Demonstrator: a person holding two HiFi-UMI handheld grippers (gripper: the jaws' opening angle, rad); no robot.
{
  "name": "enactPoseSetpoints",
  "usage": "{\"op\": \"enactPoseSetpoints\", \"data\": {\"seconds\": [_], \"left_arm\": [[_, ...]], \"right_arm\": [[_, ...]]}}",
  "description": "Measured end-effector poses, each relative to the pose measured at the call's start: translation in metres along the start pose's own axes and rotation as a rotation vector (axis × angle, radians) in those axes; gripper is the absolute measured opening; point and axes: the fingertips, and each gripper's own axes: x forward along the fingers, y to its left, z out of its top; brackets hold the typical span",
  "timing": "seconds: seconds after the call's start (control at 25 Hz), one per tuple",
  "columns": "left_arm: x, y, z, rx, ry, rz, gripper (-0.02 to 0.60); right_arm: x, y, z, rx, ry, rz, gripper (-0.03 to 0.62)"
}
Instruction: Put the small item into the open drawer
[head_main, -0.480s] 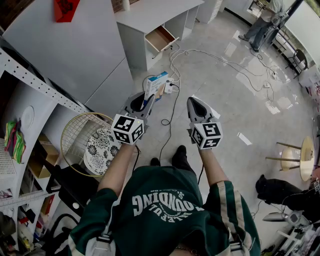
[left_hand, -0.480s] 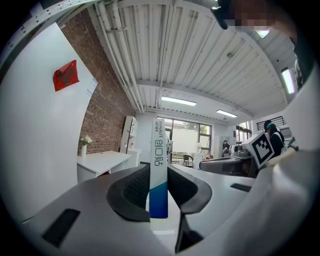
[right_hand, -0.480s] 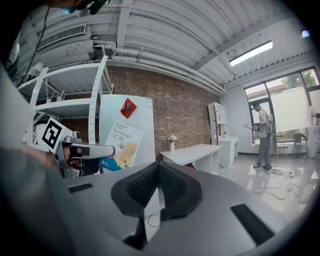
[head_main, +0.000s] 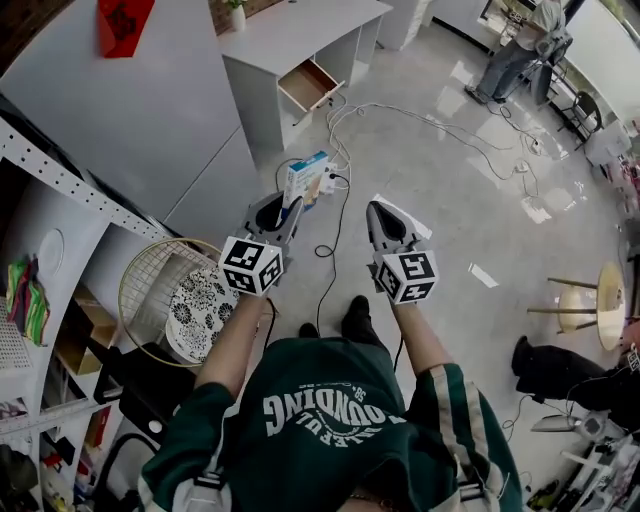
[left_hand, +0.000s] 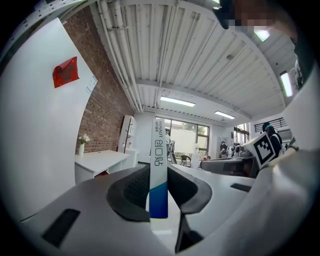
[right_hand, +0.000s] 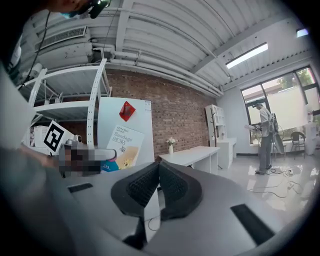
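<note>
Left claw (left_hand: 159, 187) pinches bandage box (left_hand: 159, 160), likely light stiff card, by flat faces, far from open drawer (head_main: 305, 85); right claw (right_hand: 158, 175) pressed together.

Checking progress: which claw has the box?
The left claw, clamped on the blue-and-white box; the right claw is shut and empty.

A thin white and blue box (head_main: 307, 178) is held upright in the left gripper (head_main: 288, 209). The drawer (head_main: 306, 84) is pulled open, well apart.
</note>
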Motion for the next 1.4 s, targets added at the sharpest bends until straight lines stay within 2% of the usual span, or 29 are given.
{"op": "enactPoseSetpoints", "data": {"seconds": [1.04, 1.4], "left_arm": [[0.010, 0.021, -0.002, -0.025, 0.012, -0.018, 0.098], [0.038, 0.031, -0.003, -0.024, 0.021, -0.001, 0.098]], "right_arm": [[0.015, 0.010, -0.011, 0.033, 0.032, 0.006, 0.025], [0.038, -0.013, -0.011, 0.037, 0.029, 0.023, 0.025]]}}
